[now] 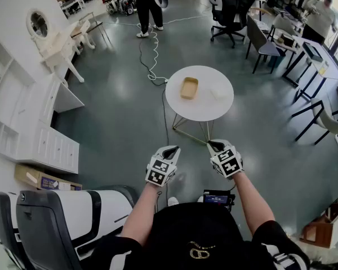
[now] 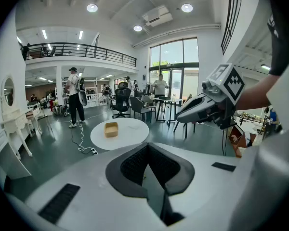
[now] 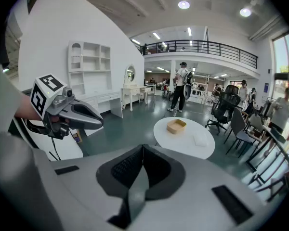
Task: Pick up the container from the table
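Note:
A shallow tan container (image 1: 188, 88) sits on a round white table (image 1: 203, 108) some way ahead of me. It also shows in the left gripper view (image 2: 111, 129) and the right gripper view (image 3: 176, 126). My left gripper (image 1: 172, 149) and right gripper (image 1: 215, 145) hang side by side in front of my body, well short of the table and above the floor. Both point toward it and slightly down. The left gripper's (image 2: 148, 146) jaws are shut with nothing between them. The right gripper's (image 3: 143, 148) jaws likewise meet, empty.
A small pale item (image 1: 217, 93) lies on the table right of the container. A white cable (image 1: 149, 61) runs across the floor to a standing person (image 1: 146, 4). White shelving (image 1: 22, 122) lines the left, a padded seat (image 1: 62, 218) is near me, and office chairs and desks (image 1: 270, 38) stand at right.

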The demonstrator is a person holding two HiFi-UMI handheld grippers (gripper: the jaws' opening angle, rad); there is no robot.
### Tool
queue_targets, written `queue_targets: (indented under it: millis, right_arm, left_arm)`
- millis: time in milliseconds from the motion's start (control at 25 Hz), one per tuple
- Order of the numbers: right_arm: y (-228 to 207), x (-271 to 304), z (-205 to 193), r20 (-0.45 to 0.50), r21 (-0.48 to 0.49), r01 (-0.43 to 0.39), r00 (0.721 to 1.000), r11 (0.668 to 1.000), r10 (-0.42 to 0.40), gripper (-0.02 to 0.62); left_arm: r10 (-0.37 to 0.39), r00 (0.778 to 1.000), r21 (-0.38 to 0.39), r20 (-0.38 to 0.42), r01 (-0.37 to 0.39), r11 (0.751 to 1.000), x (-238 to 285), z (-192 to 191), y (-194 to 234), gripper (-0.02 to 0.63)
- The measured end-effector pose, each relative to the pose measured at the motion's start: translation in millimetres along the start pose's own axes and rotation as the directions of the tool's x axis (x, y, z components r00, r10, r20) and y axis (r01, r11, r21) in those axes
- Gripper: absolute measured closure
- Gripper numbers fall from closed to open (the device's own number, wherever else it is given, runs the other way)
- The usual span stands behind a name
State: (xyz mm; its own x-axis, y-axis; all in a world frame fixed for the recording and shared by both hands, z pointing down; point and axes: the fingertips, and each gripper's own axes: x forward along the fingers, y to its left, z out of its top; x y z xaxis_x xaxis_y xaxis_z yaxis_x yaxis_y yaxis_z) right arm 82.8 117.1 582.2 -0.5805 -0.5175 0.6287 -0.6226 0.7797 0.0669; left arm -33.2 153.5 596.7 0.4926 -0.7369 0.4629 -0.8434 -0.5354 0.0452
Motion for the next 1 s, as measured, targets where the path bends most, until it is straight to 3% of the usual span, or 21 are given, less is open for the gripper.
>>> queue_targets:
  millis: [1000]
  right_arm:
    - [-8, -17, -12, 0.022, 0.024, -0.030, 0.999, 0.999, 0.029, 0.529]
  left_arm:
    - [0.008, 1.000, -0.005, -0.019, -0.008, 1.000, 6, 2, -20, 0.597]
